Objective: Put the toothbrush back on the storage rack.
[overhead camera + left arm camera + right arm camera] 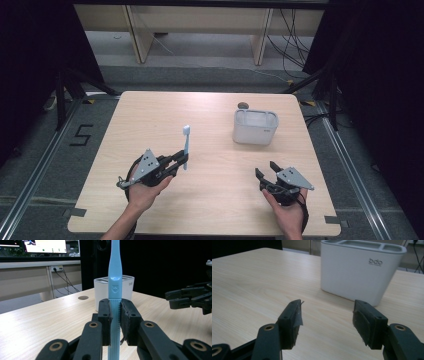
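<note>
At the left of the table (210, 200), the left gripper (181, 161) pinches a light blue toothbrush (186, 146) by the lower part of its handle. The brush stands nearly upright above the near-left part of the tabletop, bristle end up. In the left gripper view the ribbed handle (115, 322) sits squarely between the two pads (104, 315), which press on it from both sides, so the pickup looks done and the grip looks firm.

Farther right and toward the far edge stands a white holder (255, 127) with open compartments in its top, well apart from the brush. A small round dark spot (243, 105) lies on the table just behind it. Nothing appears to stand in the holder, though its compartments cannot be seen to the bottom.

At the near right, the right gripper (266, 170) hovers with its jaws spread and nothing between them; in the right gripper view they point at the holder (362, 270).

Judging from this, the carry across to the holder and the lowering of the brush into a compartment are left.
</note>
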Motion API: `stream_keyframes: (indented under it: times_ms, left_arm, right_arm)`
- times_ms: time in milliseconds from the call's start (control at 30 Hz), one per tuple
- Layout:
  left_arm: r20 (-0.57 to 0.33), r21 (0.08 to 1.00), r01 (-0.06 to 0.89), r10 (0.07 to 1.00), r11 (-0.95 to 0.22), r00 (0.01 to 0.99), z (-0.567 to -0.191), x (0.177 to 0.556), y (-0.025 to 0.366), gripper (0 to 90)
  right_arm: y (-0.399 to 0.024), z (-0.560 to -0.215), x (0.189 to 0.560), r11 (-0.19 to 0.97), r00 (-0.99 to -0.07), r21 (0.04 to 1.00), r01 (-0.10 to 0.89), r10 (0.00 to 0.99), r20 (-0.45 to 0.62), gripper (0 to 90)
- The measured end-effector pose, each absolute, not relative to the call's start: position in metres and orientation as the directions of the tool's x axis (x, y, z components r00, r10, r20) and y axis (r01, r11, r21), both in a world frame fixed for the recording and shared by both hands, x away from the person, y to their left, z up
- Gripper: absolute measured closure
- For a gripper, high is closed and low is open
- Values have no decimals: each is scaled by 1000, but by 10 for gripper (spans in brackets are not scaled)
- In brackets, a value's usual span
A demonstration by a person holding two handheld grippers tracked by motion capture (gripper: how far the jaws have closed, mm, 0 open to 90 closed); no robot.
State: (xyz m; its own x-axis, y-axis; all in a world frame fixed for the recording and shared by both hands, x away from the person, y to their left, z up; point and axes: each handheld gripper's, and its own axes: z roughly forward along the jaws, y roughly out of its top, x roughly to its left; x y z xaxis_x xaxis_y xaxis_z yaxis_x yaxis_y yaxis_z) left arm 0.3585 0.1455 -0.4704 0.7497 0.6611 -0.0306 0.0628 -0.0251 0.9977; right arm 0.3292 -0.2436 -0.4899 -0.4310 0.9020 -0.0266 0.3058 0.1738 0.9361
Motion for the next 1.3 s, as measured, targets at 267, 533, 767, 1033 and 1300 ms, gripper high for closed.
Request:
stream_keyframes:
  times_ms: [267, 533, 767, 1033, 1300]
  left_arm:
    - [-36, 998, 62, 660, -16, 750, -475, 358, 143, 784]
    - [-37, 997, 67, 649, -23, 760, -479, 359, 135, 785]
    - [-26, 997, 69, 634, -43, 773, -479, 362, 123, 784]
    - [-30, 995, 84, 626, -57, 779, -479, 363, 111, 784]
    - [-25, 994, 88, 630, -69, 776, -478, 365, 100, 784]
  right_arm:
    - [-215, -476, 334, 131, -510, 952, 276, 859, 29, 463]
    - [-188, -458, 339, 125, -575, 964, 233, 818, 33, 536]
    - [-170, -444, 345, 117, -618, 973, 197, 786, 30, 546]
    - [-154, -436, 350, 100, -657, 978, 184, 753, 46, 597]
    - [-144, -429, 353, 102, -678, 983, 151, 735, 28, 616]
